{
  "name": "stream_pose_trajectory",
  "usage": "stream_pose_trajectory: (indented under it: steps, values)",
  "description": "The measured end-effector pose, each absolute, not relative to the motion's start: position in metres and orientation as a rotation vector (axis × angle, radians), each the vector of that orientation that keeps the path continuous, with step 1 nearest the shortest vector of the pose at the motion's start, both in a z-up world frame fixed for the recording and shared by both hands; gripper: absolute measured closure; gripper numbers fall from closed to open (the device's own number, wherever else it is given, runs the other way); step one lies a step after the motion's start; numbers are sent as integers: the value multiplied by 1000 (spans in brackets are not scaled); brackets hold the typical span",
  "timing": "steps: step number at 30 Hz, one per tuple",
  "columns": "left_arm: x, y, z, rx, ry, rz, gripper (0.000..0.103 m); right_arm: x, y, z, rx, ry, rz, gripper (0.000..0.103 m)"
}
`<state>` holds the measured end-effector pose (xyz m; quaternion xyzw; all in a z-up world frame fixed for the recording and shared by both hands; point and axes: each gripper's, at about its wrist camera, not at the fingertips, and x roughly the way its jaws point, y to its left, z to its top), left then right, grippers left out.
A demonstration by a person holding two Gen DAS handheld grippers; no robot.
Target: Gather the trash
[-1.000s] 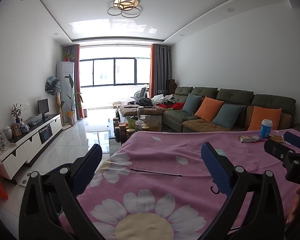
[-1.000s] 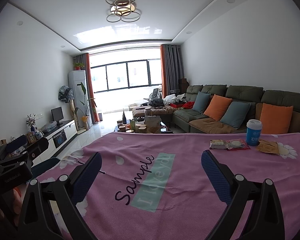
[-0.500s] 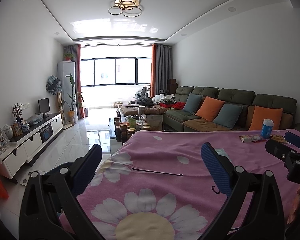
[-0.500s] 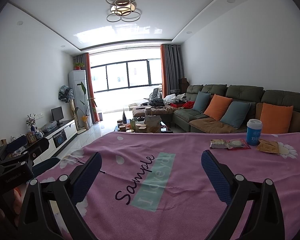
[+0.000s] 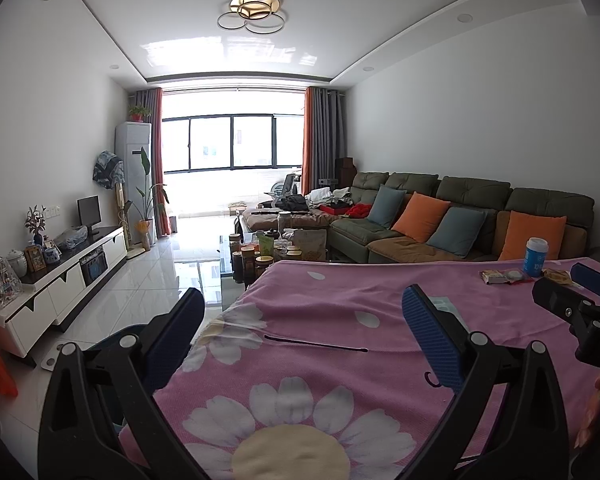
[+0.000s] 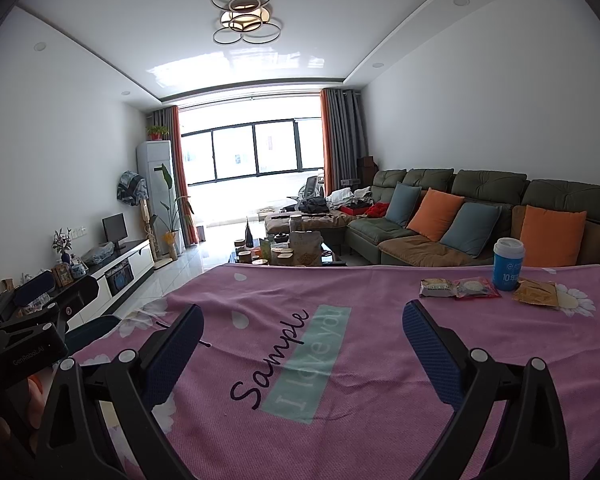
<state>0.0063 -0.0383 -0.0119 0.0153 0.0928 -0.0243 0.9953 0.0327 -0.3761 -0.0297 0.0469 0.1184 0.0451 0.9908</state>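
A long living room stretches ahead of the fingers. White walls point(image 6: 480, 92) rise to a glossy white ceiling carrying a ring-shaped ceiling lamp point(image 6: 245, 14). At the far end, straight beyond the fingertips, a wide dark-framed window point(image 6: 252, 150) floods the pale tiled floor point(image 5: 148, 280) with daylight, flanked by orange and grey curtains point(image 6: 338, 140). Past the right finger runs a green sectional sofa point(image 6: 488, 188) with orange and blue cushions point(image 6: 440, 214). Past the left finger stand a white TV cabinet point(image 5: 60, 284), a small monitor point(image 5: 89, 210) and a tall white air conditioner point(image 5: 134, 168). A cluttered coffee table point(image 6: 288, 250) sits in between.
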Motion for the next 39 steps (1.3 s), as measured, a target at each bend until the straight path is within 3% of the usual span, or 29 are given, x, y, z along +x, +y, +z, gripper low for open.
stream_pose_trajectory:
  steps: [39]
  values:
    - [8, -36, -13, 25, 207, -58, 6, 32, -377, -30, 97, 241, 87, 7]
